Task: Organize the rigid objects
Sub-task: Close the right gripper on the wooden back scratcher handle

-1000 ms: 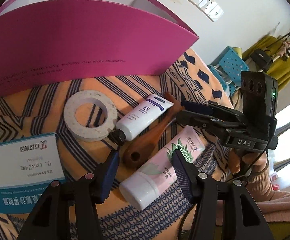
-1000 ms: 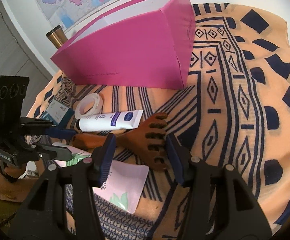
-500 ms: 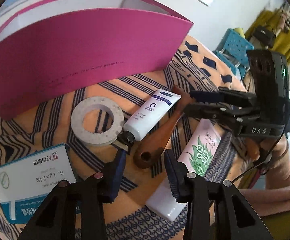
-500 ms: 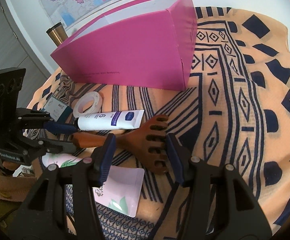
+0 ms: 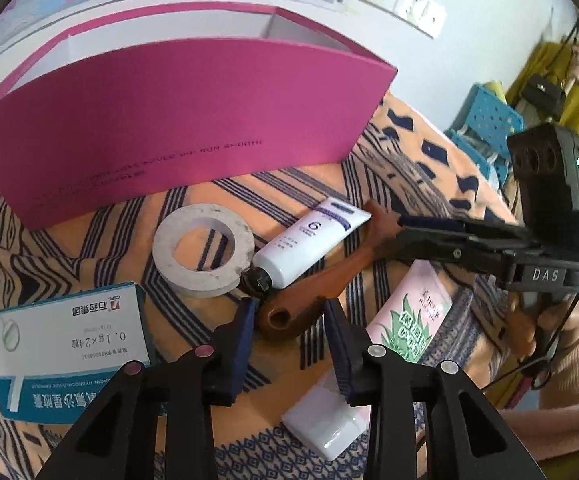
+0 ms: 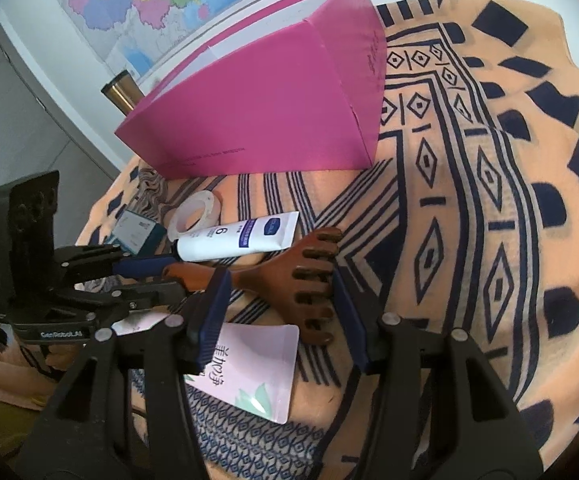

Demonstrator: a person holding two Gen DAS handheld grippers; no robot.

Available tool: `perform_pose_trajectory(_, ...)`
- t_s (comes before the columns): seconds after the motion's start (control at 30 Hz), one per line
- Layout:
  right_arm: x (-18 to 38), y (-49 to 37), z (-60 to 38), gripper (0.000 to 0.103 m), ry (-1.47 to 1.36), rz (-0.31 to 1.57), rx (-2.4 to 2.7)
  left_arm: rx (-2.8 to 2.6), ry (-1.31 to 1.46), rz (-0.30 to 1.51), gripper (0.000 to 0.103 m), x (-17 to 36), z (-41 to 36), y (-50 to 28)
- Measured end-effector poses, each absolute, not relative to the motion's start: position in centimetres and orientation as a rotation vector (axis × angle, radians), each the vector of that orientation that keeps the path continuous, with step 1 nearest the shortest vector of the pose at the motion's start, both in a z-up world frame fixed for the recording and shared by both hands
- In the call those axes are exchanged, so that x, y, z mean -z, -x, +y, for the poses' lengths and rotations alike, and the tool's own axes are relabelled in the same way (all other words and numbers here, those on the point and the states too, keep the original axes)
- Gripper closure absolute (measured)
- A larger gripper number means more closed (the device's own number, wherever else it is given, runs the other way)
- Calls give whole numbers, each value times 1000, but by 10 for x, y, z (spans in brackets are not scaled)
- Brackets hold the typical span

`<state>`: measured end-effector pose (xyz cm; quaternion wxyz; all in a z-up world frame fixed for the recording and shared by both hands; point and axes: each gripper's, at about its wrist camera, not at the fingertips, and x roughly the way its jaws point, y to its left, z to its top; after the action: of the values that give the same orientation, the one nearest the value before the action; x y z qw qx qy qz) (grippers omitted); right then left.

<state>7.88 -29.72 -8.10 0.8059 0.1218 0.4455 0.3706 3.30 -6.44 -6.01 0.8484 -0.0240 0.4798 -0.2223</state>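
Patterned orange-and-navy cloth covers the tabletop [image 6: 469, 208]. On it lies a brown wooden back scratcher [image 5: 317, 280], slightly glossy, its handle end drilled with a hole and its clawed head toward the right. Since a second ago the left gripper [image 5: 289, 332] has shifted from the pink aloe tube [image 5: 405, 320] to the handle end; its jaws are closing there, pads not yet visibly pressing. The right gripper [image 6: 277, 312] stands apart, unchanged, bracketing the claws. A two-handed lift looks imminent. Just beside: white tube [image 5: 309, 240], tape roll [image 5: 203, 250], medicine box [image 5: 69, 344]; behind, the magenta box [image 5: 177, 120].
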Motion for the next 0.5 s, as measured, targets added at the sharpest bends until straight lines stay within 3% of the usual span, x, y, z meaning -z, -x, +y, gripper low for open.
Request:
perform_pose_trajectory(0.2,81,-76,-304,49,-333,947,-803,447,95,978,70,52,-55,-32)
perform_pose_trajectory(0.27,78,-75,-305,53,-351,936,-814,452,113,973,91,49,-53,-33)
perform_pose_trajectory(0.33,75,-73,-302,67,-373,934,-860,484,136,975,91,48,-55,-34)
perform_pose_trajectory(0.5,75,-75,-286,67,-298,938,-833,467,131,974,88,51,-54,-33)
